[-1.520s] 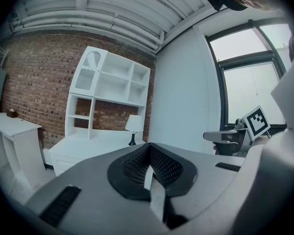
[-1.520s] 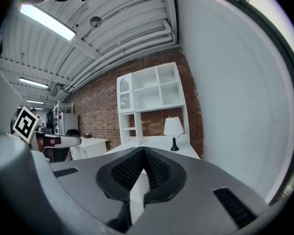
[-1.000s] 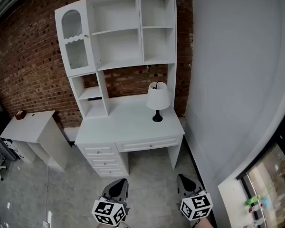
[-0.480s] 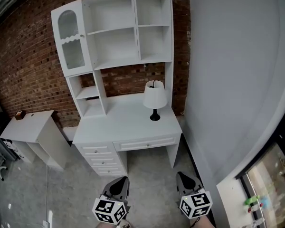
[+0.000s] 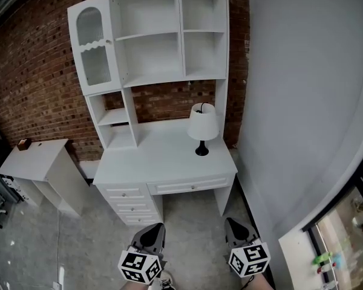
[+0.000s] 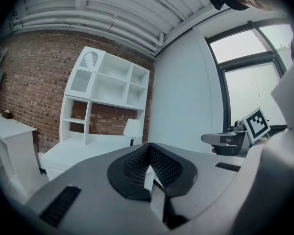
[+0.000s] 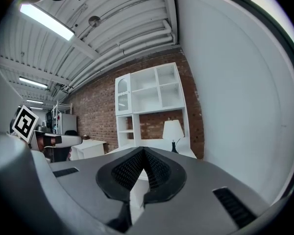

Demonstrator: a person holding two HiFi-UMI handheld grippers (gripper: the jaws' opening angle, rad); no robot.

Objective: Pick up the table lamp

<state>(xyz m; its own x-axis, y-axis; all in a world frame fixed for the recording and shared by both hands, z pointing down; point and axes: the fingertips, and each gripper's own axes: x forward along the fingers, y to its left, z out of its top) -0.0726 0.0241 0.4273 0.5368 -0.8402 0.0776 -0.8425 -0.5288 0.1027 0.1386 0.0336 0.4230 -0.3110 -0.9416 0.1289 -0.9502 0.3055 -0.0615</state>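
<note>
The table lamp stands upright on the right rear part of the white table. It has a white shade on a slim dark stem with a round black base, and it sits close to the grey wall on the right. Just above and behind it rises a white shelf unit that sits on the table against the brick wall. The unit has open compartments and an arched glazed door at its upper left. Drawers run down the table's left side, and one wide drawer sits under the top. A low white stand is off to the left, with a small brown thing on its far corner. The left claw and the right claw are at the bottom of the head view. They are side by side over the grey floor, in front of the table and well apart from the lamp. Each points roughly level toward the table. In its own view each claw has its ribbed pads pressed together at the tip with nothing between them. The lamp shows small beyond the tip in both views.
</note>
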